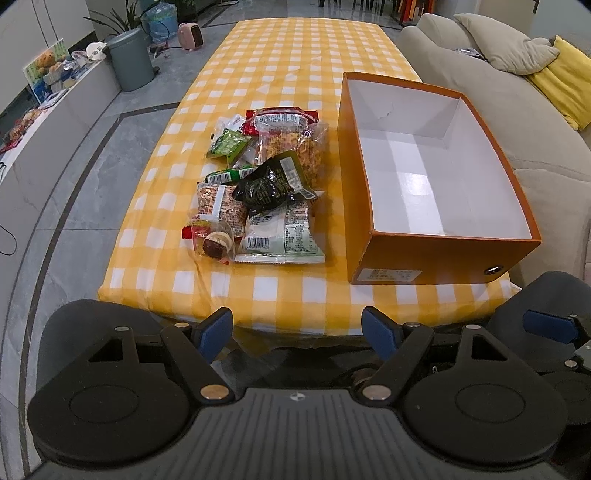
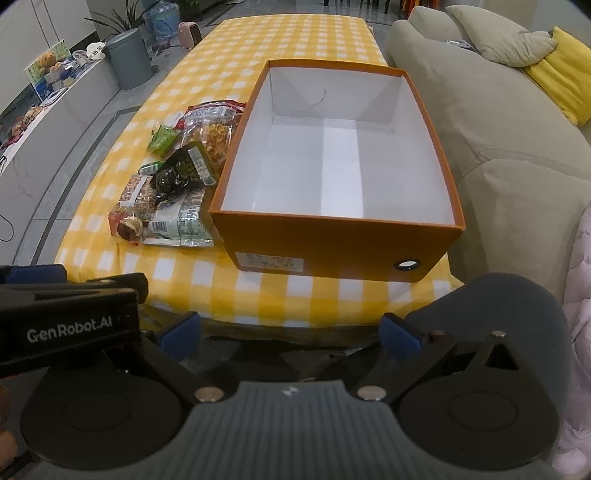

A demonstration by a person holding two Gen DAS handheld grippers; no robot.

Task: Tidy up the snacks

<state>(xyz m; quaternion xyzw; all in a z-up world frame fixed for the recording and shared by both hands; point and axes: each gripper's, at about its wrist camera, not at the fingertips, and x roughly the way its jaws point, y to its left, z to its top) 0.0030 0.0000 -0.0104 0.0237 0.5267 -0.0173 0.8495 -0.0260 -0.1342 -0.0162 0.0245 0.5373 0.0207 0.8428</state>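
Note:
A pile of snack packets (image 1: 264,184) lies on the yellow checked tablecloth (image 1: 280,66), left of an orange box (image 1: 436,254) with a white inside that holds nothing. The pile (image 2: 173,184) and the box (image 2: 332,236) also show in the right wrist view. A black packet (image 1: 271,182) lies on top of the pile; a pale green packet (image 1: 282,236) and a clear-wrapped cake (image 1: 214,242) lie at its near end. My left gripper (image 1: 297,332) is open and empty, short of the table's near edge. My right gripper (image 2: 291,334) is open and empty, in front of the box.
A beige sofa (image 1: 517,122) with grey and yellow cushions runs along the table's right side. A grey bin (image 1: 129,59), a pink heater (image 1: 190,35) and plants stand on the floor at the far left. A white counter (image 1: 48,122) lines the left wall.

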